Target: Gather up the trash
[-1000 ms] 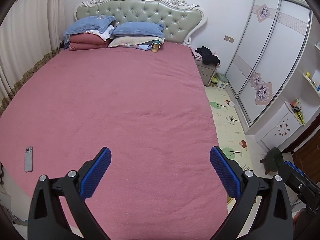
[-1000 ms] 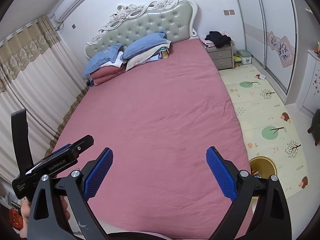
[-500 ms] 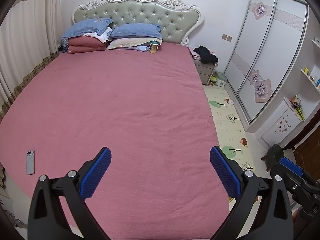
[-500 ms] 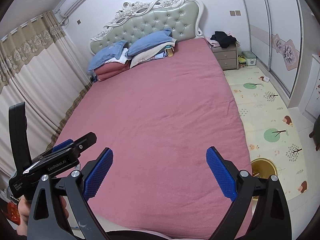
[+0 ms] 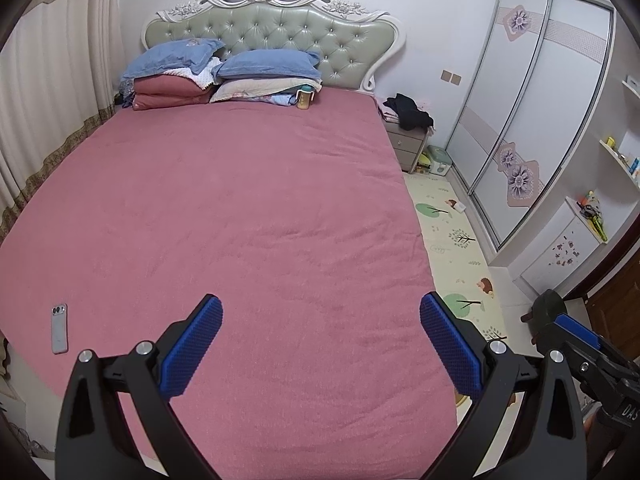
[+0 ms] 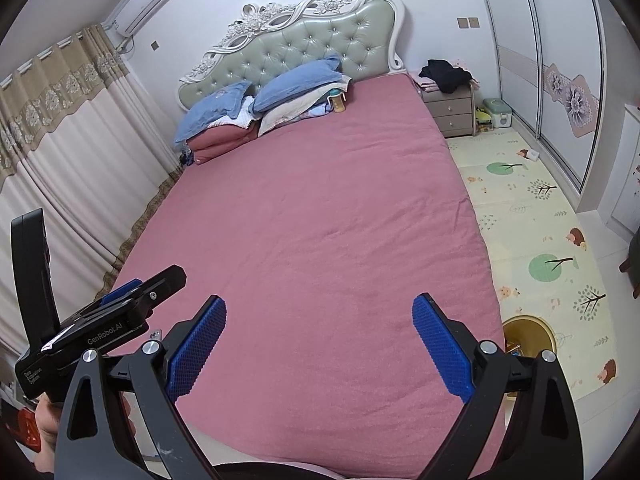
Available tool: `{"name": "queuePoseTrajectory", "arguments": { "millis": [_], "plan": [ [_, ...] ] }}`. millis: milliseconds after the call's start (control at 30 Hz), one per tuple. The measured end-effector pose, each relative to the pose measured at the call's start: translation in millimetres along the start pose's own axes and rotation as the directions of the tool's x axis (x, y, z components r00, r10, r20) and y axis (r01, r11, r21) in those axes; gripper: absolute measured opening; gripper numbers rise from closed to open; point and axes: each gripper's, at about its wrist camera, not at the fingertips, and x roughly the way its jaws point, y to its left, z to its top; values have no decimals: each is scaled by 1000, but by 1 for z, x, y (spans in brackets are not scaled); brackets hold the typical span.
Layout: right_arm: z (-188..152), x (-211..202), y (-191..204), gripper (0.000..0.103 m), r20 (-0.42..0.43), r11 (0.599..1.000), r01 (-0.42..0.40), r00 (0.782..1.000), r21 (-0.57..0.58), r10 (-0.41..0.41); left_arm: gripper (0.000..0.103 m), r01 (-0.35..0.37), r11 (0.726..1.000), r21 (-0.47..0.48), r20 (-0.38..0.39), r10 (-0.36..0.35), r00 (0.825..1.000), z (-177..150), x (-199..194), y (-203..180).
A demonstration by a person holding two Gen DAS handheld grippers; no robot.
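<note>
**Both grippers wide and empty over the foot of the bed**

The left gripper (image 5: pixel 320 344) hangs above the near end of the bed (image 5: pixel 240 220), its blue pads (image 5: pixel 192 348) spread wide with nothing between them. The right gripper (image 6: pixel 318 348) stands just as wide and just as empty over the same end; in its view the left tool shows at the lower left, with a hand (image 6: pixel 46 426) under it.

On the pink cover, near the bed's left edge, lies a phone (image 5: pixel 59 328) flat on its face. On the floor to the right of the bed's foot stands a gold-rimmed waste bin (image 6: pixel 528 330), partly hidden behind the right gripper's finger; something lies inside it, too small to tell what. The bin rests on a pale play mat (image 6: pixel 532 208) printed with trees and animals.

Farther along the mat, near the wardrobe (image 5: pixel 532 100), lies a small white scrap or box (image 6: pixel 533 155); it is too small to tell which. At the head of the bed, a yellowish bottle (image 5: pixel 304 99) stands against the stacked pillows (image 5: pixel 268 65), below the tufted green headboard (image 5: pixel 276 24). Beside the bed, dark clothing (image 5: pixel 408 111) is heaped on a nightstand (image 5: pixel 406 146)
</note>
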Motion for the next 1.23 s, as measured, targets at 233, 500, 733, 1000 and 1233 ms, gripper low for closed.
{"name": "queuePoseTrajectory", "arguments": {
  "millis": [233,500,733,1000,1233],
  "plan": [
    [3,1,-1,91,-6,1000,3,1000,8,-3,99,-6,1000,-8,-4,6,1000,1,1,1],
    [4,3,-3,91,-14,1000,0,1000,9,0,99,-7,1000,5,-21,7,1000,2,5,-2],
    [5,3,-4,91,-16,1000,-1,1000,9,1,99,0,1000,10,-25,0,1000,1,8,-5],
    [6,6,-8,91,-24,1000,-2,1000,16,2,99,-14,1000,1,-32,15,999,2,12,-3],
    [6,7,-9,91,-24,1000,-2,1000,14,3,99,-17,1000,3,-37,17,999,1,13,-6]
  ]
}}
